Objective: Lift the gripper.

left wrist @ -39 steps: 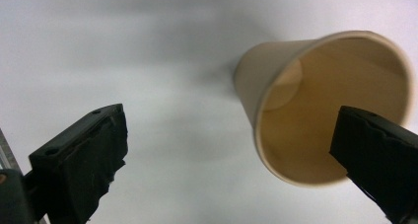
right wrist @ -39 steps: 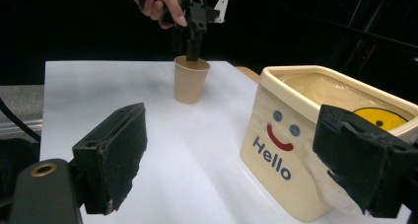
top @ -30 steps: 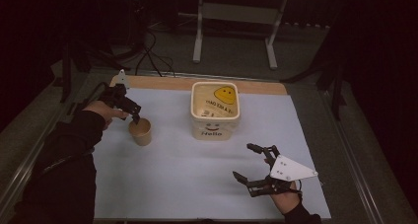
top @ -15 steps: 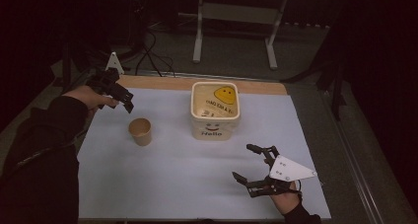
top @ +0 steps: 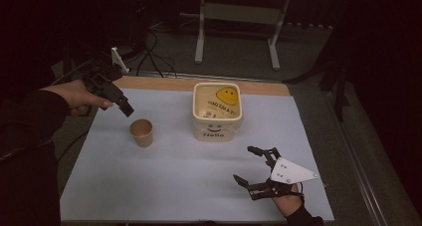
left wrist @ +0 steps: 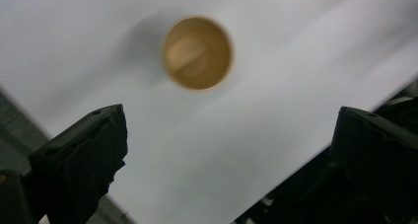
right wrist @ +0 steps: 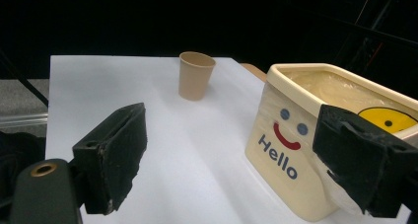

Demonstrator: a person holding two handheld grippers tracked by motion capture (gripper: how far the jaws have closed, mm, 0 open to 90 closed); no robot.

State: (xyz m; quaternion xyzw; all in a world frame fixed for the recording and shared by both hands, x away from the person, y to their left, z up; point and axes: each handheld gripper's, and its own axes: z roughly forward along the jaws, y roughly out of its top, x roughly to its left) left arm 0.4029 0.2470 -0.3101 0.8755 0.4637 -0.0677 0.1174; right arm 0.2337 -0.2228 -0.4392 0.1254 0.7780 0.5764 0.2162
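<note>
Right gripper (top: 255,164) sits nearest the person, low over the white sheet (top: 174,186) in front of and to the right of the tub (top: 217,111), its jaws spread wide with nothing between them; matte black pads with rough, chipped edges, a flat grey three-cornered plate on top. The tub is a cream plastic container, square with rounded corners and a thick rolled rim, glossy, printed with a smiling face and "Hello" on its near wall and a yellow smiley inside. Left of the tub, apart from it, stands the paper cup (top: 142,132): tan, smooth, tapered, upright, its mouth round and open. Left gripper (top: 123,105) hangs behind and left of the cup, off it, jaws parted and empty.
</note>
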